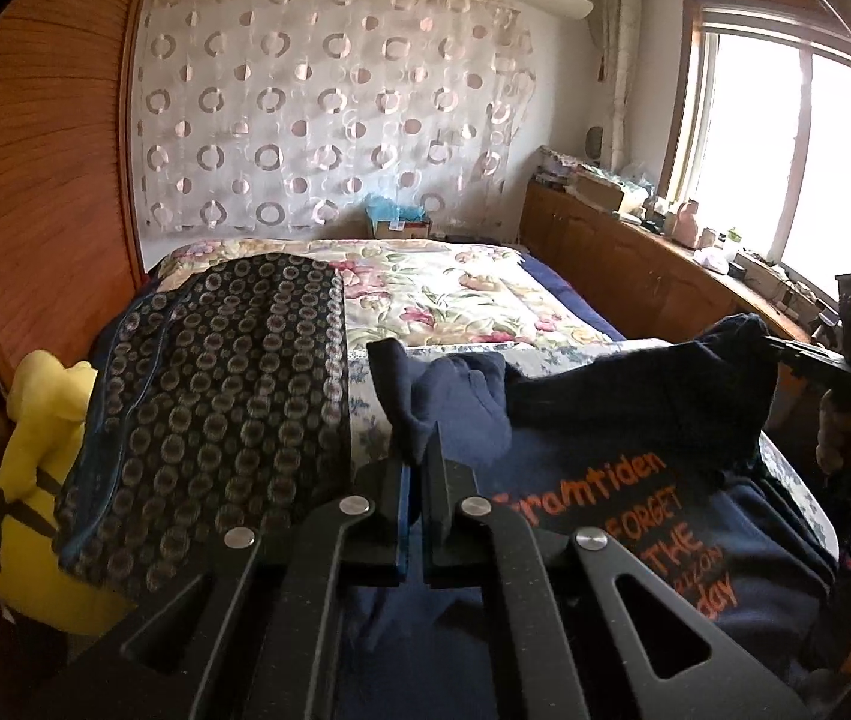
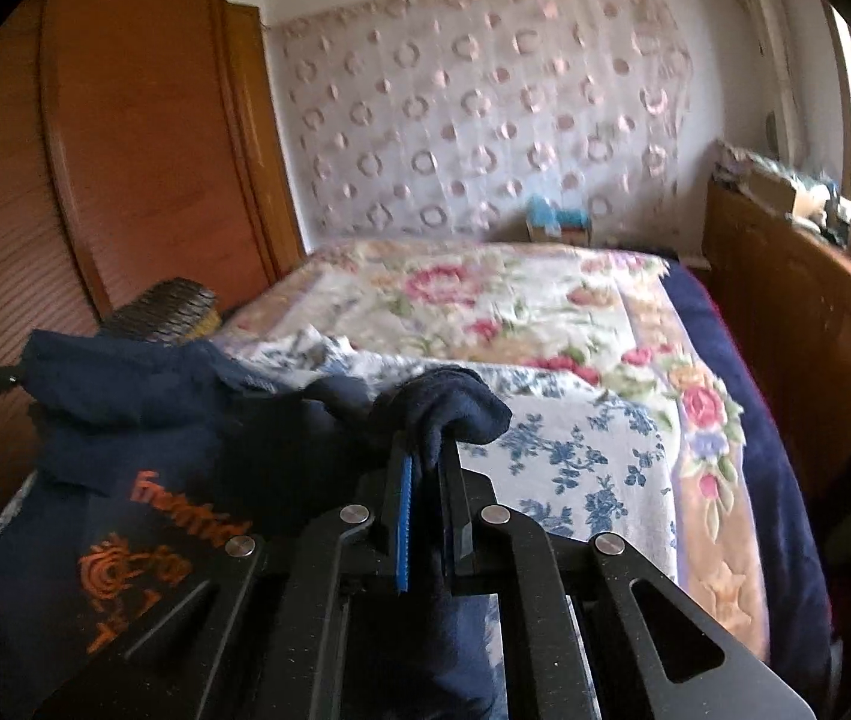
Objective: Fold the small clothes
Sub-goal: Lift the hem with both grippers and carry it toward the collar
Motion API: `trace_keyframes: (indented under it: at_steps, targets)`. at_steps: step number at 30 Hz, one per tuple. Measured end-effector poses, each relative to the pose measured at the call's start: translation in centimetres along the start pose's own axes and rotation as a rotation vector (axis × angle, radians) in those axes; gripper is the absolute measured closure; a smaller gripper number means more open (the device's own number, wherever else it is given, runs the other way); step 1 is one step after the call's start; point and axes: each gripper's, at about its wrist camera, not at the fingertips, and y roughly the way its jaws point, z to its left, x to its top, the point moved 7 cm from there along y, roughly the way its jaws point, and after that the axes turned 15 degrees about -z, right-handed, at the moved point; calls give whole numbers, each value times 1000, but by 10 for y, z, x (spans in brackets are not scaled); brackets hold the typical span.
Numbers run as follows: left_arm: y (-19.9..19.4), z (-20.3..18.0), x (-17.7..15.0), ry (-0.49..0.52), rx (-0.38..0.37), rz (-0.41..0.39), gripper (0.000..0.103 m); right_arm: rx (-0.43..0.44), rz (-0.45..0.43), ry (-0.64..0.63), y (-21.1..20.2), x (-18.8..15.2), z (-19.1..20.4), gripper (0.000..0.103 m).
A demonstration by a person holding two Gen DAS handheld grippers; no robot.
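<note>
Navy sweatshirt [image 1: 635, 510] is soft, light and floppy, so grab it at the hem corners. Left gripper [image 1: 422, 456] and right gripper [image 2: 425, 468] are each pinched tight on a bunched edge, with the body draped below over the bed [image 2: 575, 312]. Patterned cushion [image 1: 215, 408] and yellow plush [image 1: 35, 480] crowd the space left of the left gripper.
</note>
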Motion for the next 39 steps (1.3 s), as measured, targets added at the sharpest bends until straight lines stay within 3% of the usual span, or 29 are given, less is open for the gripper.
trace_keyframes:
  at_steps: [7, 14, 20, 26, 32, 39]
  targets:
    - [-28, 3, -13, -7, 7, -16, 100, 4, -10, -17, -29, -30, 12, 96]
    - [-66, 4, -17, -15, 19, -69, 100, -26, -57, -21, -60, -27, 23, 96]
    - [-102, 9, -30, -38, 30, -90, 100, -42, -62, -25, -101, -43, 37, 96]
    - [-135, 17, -51, -42, 56, -82, 100, -69, -30, -28, -143, -60, 49, 96]
    - [-150, 22, -67, -42, 84, -43, 100, -69, 28, -51, -170, -55, 54, 96]
    - [-138, 25, -98, -21, 98, 47, 100, -64, 160, -53, -160, -82, 58, 96]
